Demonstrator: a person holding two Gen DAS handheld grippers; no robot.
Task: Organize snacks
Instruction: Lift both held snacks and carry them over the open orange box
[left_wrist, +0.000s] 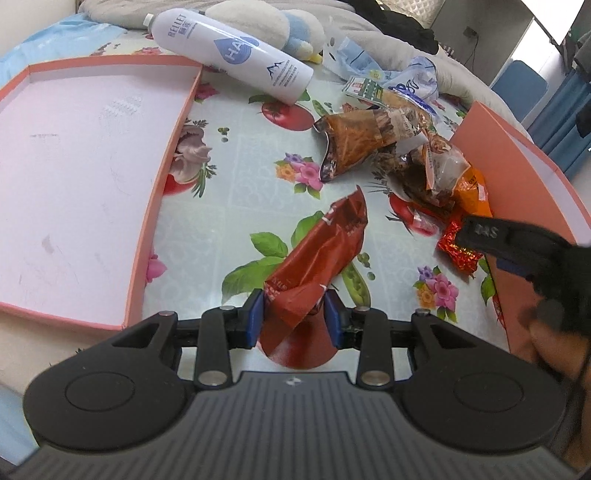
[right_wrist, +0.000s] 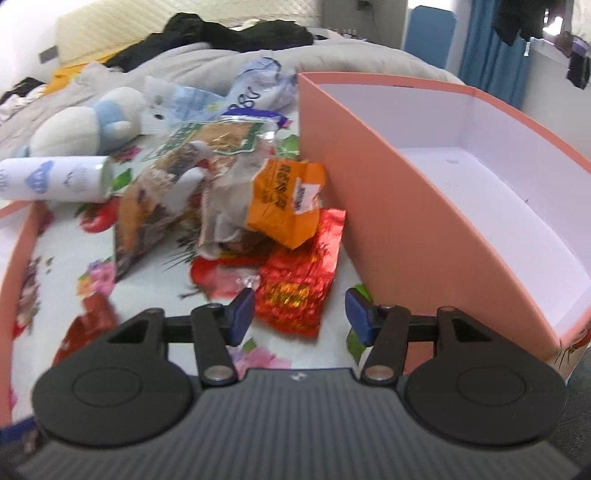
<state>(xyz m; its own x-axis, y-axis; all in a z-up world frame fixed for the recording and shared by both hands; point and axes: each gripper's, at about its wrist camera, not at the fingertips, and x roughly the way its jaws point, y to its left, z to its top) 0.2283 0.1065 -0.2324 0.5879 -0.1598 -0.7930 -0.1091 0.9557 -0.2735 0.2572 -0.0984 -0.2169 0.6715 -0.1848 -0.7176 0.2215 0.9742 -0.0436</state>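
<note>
On the left lies one shallow pink cardboard lid (left_wrist: 85, 177) with a white inside, holding nothing. Beyond it, one white plastic bottle (left_wrist: 236, 55) lies on its side on the flower-printed cloth (left_wrist: 229, 177). The left gripper (left_wrist: 294, 320) has its two blue pads pressed on one crumpled dark red snack packet (left_wrist: 321, 251), which trails forward onto the cloth. Next comes a heap of several crinkled snack wrappers (left_wrist: 399, 147); an exact count cannot be told. The right gripper (right_wrist: 300, 315) stands roughly half open with nothing between its pads, just over one shiny red foil packet (right_wrist: 303, 273). On the right stands one deep pink cardboard box (right_wrist: 424, 206), nothing in it.
</note>
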